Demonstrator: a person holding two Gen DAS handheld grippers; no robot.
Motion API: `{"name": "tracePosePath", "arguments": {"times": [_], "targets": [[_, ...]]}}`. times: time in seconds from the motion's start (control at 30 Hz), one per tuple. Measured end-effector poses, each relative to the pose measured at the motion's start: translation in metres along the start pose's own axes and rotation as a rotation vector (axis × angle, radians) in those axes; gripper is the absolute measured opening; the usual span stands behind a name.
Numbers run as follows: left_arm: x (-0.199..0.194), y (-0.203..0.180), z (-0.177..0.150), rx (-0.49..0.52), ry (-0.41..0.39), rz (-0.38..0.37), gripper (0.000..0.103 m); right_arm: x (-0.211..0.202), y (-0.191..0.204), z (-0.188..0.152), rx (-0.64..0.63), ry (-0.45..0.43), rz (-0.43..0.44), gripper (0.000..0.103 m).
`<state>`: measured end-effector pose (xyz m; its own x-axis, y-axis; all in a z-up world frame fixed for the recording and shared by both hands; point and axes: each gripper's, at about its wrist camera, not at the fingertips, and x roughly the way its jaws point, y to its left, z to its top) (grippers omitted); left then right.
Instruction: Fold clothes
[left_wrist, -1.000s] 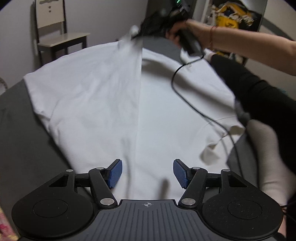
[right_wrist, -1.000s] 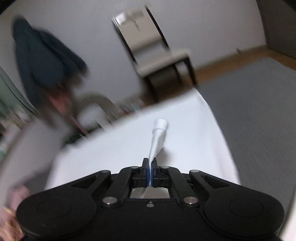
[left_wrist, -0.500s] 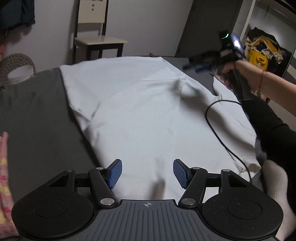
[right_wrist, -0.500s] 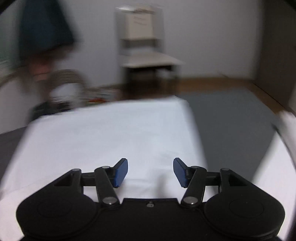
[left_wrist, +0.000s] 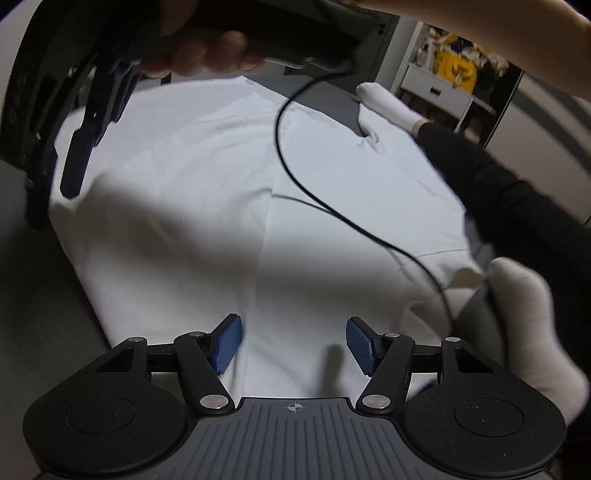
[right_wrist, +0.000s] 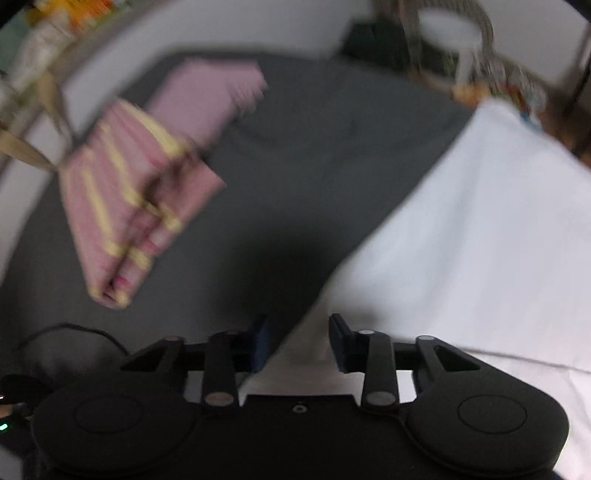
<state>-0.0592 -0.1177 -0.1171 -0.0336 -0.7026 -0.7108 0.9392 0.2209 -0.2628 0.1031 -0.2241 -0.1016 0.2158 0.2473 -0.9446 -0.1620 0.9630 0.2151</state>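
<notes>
A white garment lies spread flat on a dark grey surface, with a fold line running down its middle. My left gripper hovers open over its near edge, nothing between the blue pads. In the left wrist view my right gripper hangs at the upper left above the garment's left side, held by a hand, its cable trailing across the cloth. In the blurred right wrist view my right gripper is open over the white garment's left edge.
A folded pink cloth with yellow stripes lies on the grey surface to the left. The person's legs in dark trousers and white socks rest on the garment's right side. Shelves with a yellow item stand behind.
My right gripper let go of the white cloth and opened, then swung across to the garment's left side. The left gripper stayed open near the front edge.
</notes>
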Motion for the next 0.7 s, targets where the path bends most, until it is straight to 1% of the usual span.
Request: {"name": "tracePosePath", "arguments": {"times": [0.03, 0.07, 0.1, 0.13, 0.23, 0.3, 0.4, 0.47, 0.53, 0.57, 0.6, 0.63, 0.67, 0.7], "targets": [[0.000, 0.001, -0.001, -0.004, 0.003, -0.018, 0.062, 0.006, 0.002, 0.002, -0.006, 0.028, 0.000, 0.013], [-0.002, 0.003, -0.004, 0.000, 0.006, -0.030, 0.062, 0.009, 0.003, 0.004, -0.009, 0.040, 0.011, 0.009], [-0.001, 0.003, -0.005, 0.005, 0.011, -0.039, 0.062, 0.011, 0.004, 0.006, -0.010, 0.041, 0.027, 0.007], [-0.001, 0.002, -0.006, 0.011, 0.015, -0.047, 0.063, 0.010, 0.004, 0.009, -0.004, 0.029, 0.046, 0.004], [0.000, 0.001, -0.009, 0.021, 0.031, -0.079, 0.063, 0.013, 0.002, 0.022, 0.061, 0.004, 0.098, 0.004], [0.000, 0.002, -0.010, 0.023, 0.044, -0.108, 0.063, 0.023, -0.002, 0.027, 0.097, 0.019, 0.106, 0.004], [-0.001, 0.002, -0.013, 0.033, 0.040, -0.119, 0.063, 0.034, -0.014, 0.030, 0.185, 0.031, 0.147, 0.004], [-0.003, 0.003, -0.013, 0.019, 0.038, -0.130, 0.062, 0.024, -0.017, 0.027, 0.197, -0.008, 0.173, 0.008], [-0.009, 0.006, -0.014, 0.009, 0.038, -0.141, 0.063, 0.009, -0.018, 0.022, 0.191, -0.067, 0.190, 0.024], [-0.012, 0.008, -0.016, 0.005, 0.035, -0.149, 0.063, -0.001, -0.017, 0.016, 0.182, -0.107, 0.192, 0.027], [-0.017, 0.011, -0.017, 0.002, 0.026, -0.158, 0.063, -0.012, -0.017, 0.011, 0.172, -0.147, 0.193, 0.032], [-0.024, 0.015, -0.019, -0.004, 0.007, -0.166, 0.063, -0.022, -0.016, 0.005, 0.163, -0.187, 0.195, 0.038], [-0.034, 0.021, -0.020, -0.016, -0.028, -0.169, 0.063, -0.033, -0.015, -0.003, 0.155, -0.224, 0.192, 0.040], [-0.044, 0.028, -0.021, -0.043, -0.078, -0.164, 0.063, -0.044, -0.013, -0.014, 0.146, -0.254, 0.186, 0.045]]}}
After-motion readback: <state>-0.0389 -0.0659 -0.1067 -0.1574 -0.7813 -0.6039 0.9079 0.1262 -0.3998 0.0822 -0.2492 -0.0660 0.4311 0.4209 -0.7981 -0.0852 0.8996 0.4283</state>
